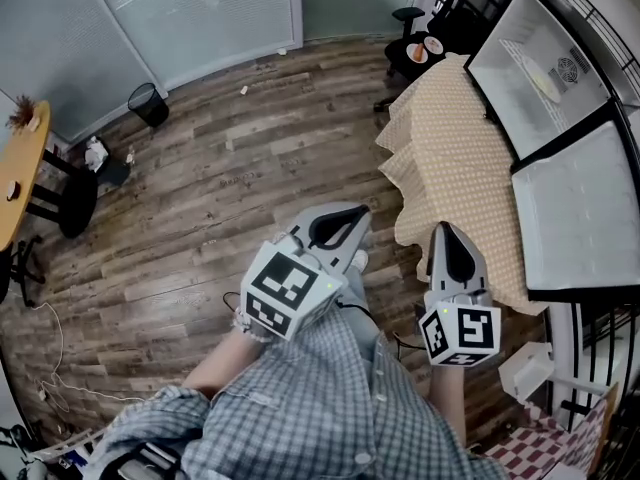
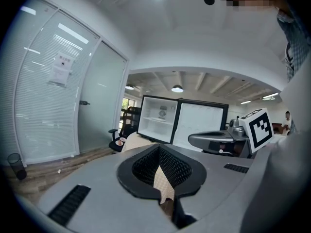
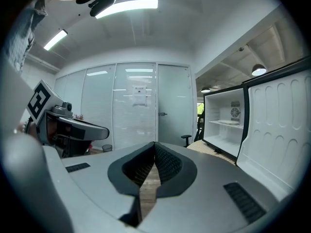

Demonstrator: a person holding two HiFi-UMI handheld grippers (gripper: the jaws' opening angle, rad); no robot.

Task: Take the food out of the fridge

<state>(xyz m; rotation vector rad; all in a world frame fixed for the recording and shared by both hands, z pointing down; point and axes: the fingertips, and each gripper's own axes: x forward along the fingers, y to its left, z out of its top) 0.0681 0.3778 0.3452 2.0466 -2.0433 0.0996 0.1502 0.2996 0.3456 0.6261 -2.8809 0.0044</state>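
Observation:
The small white fridge [image 1: 535, 63] stands open on the cloth-covered table [image 1: 450, 138], its door [image 1: 585, 208] swung wide. A pale flat item [image 1: 545, 85] lies on its shelf; in the right gripper view the same item [image 3: 228, 122] shows inside the fridge [image 3: 221, 125]. My left gripper [image 1: 357, 215] and right gripper [image 1: 445, 230] are held side by side short of the table, both shut and empty. The left gripper [image 2: 159, 147] points toward the fridge [image 2: 158, 118]. The right gripper [image 3: 154, 143] points at the glass wall, with the fridge off to its right.
A black stool [image 1: 415, 58] carrying plates of food stands beyond the table's far end. A black bin [image 1: 148, 103] sits by the glass partition. A wooden table [image 1: 15, 173] and dark chair [image 1: 75, 203] are at the left. Cables [image 1: 50, 363] trail on the wood floor.

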